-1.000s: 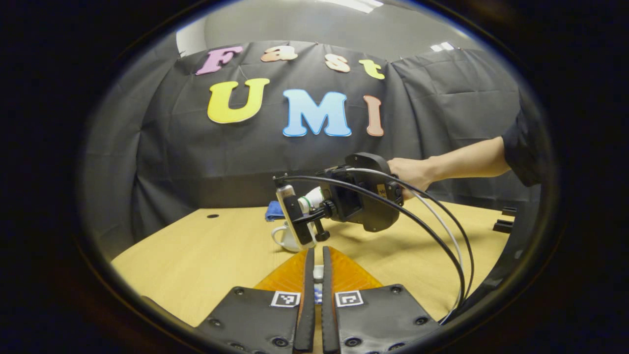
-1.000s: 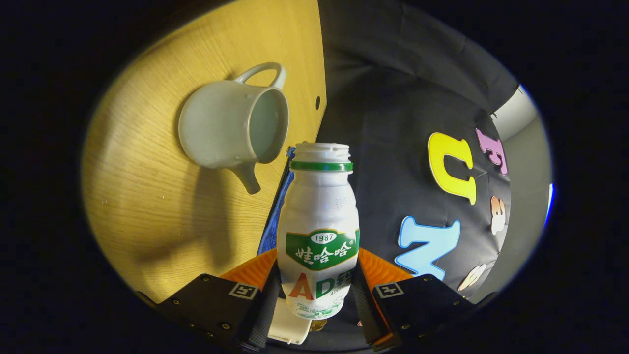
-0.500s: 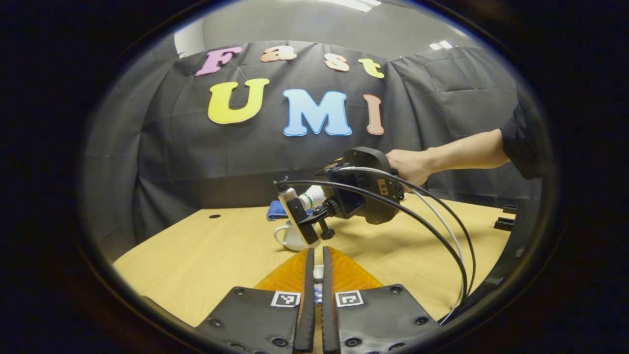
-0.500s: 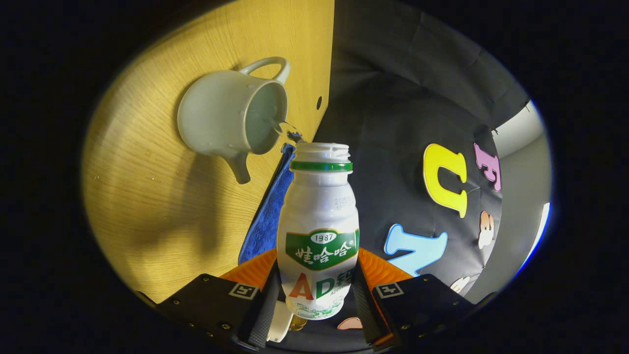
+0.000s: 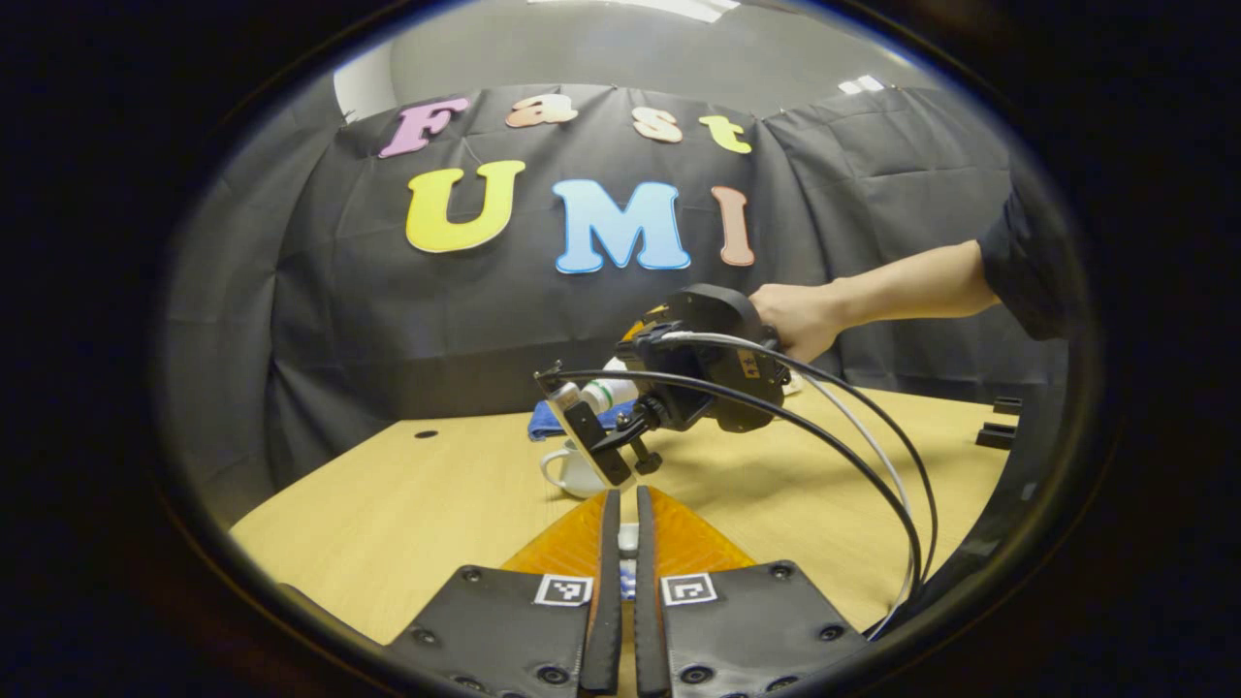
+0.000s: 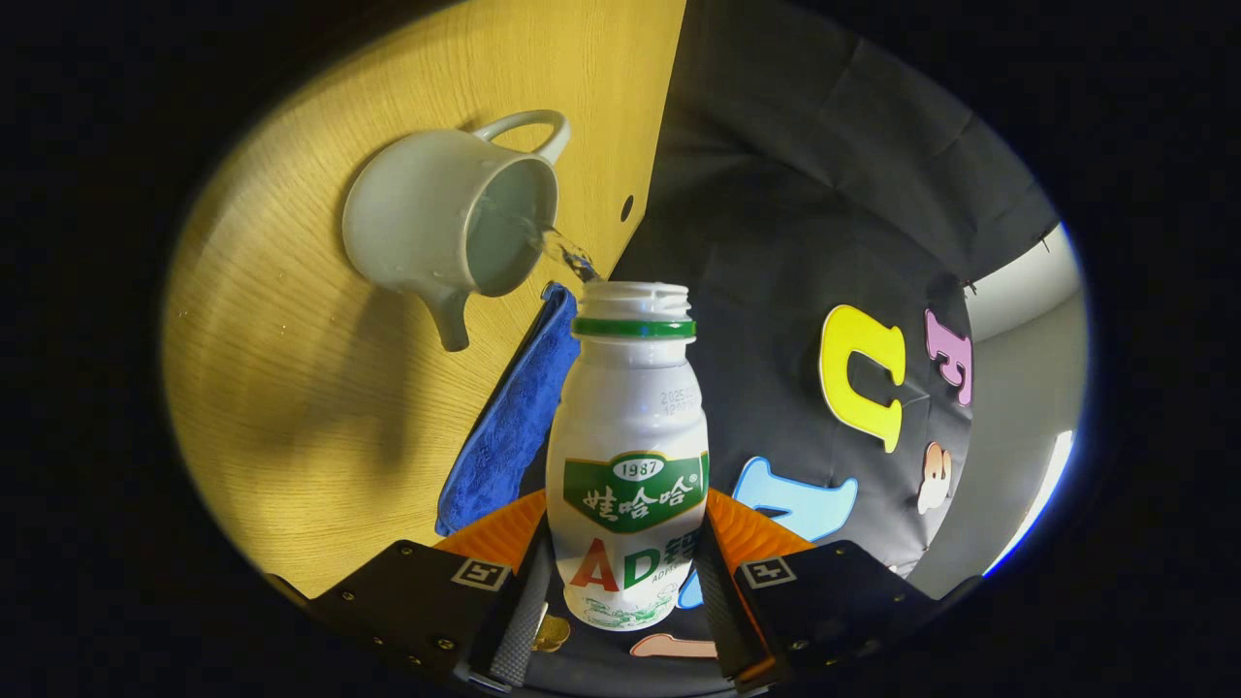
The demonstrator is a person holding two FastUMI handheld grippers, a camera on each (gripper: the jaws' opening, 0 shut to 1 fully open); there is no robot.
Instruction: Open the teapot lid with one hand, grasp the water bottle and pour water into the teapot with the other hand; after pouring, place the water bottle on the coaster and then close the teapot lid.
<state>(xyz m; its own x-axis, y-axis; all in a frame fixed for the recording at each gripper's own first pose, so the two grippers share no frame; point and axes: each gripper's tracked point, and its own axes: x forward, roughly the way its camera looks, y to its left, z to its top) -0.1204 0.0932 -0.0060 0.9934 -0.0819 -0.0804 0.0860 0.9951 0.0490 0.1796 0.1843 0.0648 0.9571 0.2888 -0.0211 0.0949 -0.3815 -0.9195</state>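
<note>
A: How far is the task, going from what is nearest?

B: Nearest in the right gripper view, the right hand-held gripper has both fingers pressed on the body of the water bottle. The bottle is tipped, its cap is off, and a thin stream of water leaves its mouth and goes into the open top of the teapot, which stands on the surface.

A: So the lid is already off?

B: Yes, the pot is open, so I judge the first step done and the pouring step in progress. In the left gripper view, the left hand-held gripper has its fingers almost together, with something small and pale between them. It could be the lid, but I cannot tell for sure.

A: And farther away?

B: A blue cloth lies just behind the pot, near the far edge of the surface; maybe it is the coaster. In the left gripper view the person's hand holds the other gripper above the pot, and behind everything hangs the black wall.

A: What is left?

B: To finish pouring, put the bottle upright on the coaster, and then close the lid.
</note>
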